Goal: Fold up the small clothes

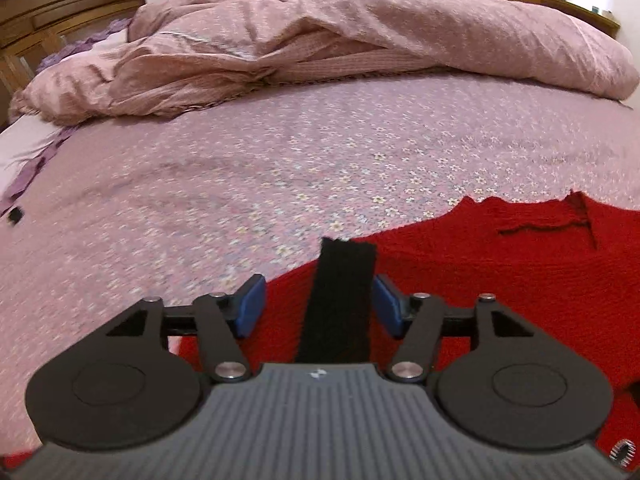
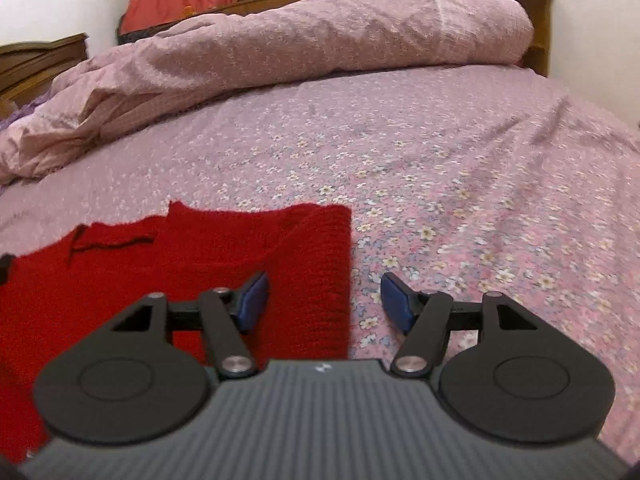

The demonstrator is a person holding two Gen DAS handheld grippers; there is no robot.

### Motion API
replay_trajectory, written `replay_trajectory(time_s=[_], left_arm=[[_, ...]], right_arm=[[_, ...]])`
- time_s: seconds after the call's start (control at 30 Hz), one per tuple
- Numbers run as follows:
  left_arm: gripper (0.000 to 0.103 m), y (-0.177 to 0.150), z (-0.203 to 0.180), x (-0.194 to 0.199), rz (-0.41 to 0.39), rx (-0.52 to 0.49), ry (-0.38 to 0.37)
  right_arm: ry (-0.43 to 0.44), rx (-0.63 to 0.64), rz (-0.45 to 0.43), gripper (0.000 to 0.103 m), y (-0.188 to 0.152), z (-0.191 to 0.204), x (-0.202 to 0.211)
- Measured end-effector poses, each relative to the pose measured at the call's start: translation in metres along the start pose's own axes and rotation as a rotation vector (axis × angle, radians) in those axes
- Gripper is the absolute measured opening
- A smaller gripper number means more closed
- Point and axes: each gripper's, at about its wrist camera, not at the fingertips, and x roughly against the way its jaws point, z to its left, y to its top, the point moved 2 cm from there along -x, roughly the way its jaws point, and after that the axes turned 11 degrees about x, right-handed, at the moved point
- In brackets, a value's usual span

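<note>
A red knitted garment (image 1: 500,280) lies flat on the flowered bed sheet; it also shows in the right wrist view (image 2: 224,256), with a straight right edge. A black strip (image 1: 340,300) runs up between the blue pads of my left gripper (image 1: 320,306), whose jaws stand apart; the pads do not clamp it. My right gripper (image 2: 324,300) is open and empty, its left pad (image 2: 252,300) over the garment's right edge and its right pad over the sheet.
A rumpled pink duvet (image 1: 320,40) is heaped across the far side of the bed, also seen in the right wrist view (image 2: 320,40). A wooden headboard (image 1: 60,4) stands at the far left. The flowered sheet (image 2: 480,200) spreads right of the garment.
</note>
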Motion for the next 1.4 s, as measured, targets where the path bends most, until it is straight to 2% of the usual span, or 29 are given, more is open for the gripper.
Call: replay_trajectory(time_s=[0.13,0.27,0.33,0.47,0.57,0.8,1.03,1.2,1.4], left_arm=[[0.076,-0.012,0.003,0.03,0.026,0.03,-0.014],[0.078,-0.029,-0.003,0.034,0.043,-0.021,0.03],[0.078,-0.037,-0.006,0.025,0.056,-0.048,0.074],[0.084,-0.043,-0.006,0.016,0.044,-0.055,0.081],[0.084,-0.04,-0.004,0.021,0.05,-0.034,0.071],[0.085,-0.038,0.014,0.058,0.048,0.058,0.064],[0.087,-0.041,0.036,0.101,0.017,0.096,0.137],[0.087,-0.051,0.057,0.124,0.016,0.127,0.192],[0.087,-0.066,0.089,0.142,0.034,0.213,0.247]], right_arm=[[-0.011,-0.005,-0.016,0.064,0.005,0.007,0.035],[0.079,0.004,-0.02,0.064,-0.002,0.018,0.064],[0.126,-0.002,0.012,0.064,-0.01,0.02,0.063],[0.085,-0.006,0.1,0.065,-0.033,0.018,0.039],[0.121,-0.074,0.063,0.066,-0.041,0.007,0.034],[0.099,-0.091,0.065,0.067,-0.037,0.013,0.049],[0.104,-0.065,0.011,0.067,-0.032,0.021,0.089],[0.137,-0.064,0.01,0.067,-0.032,0.031,0.103],[0.163,-0.04,-0.009,0.067,-0.034,0.049,0.12]])
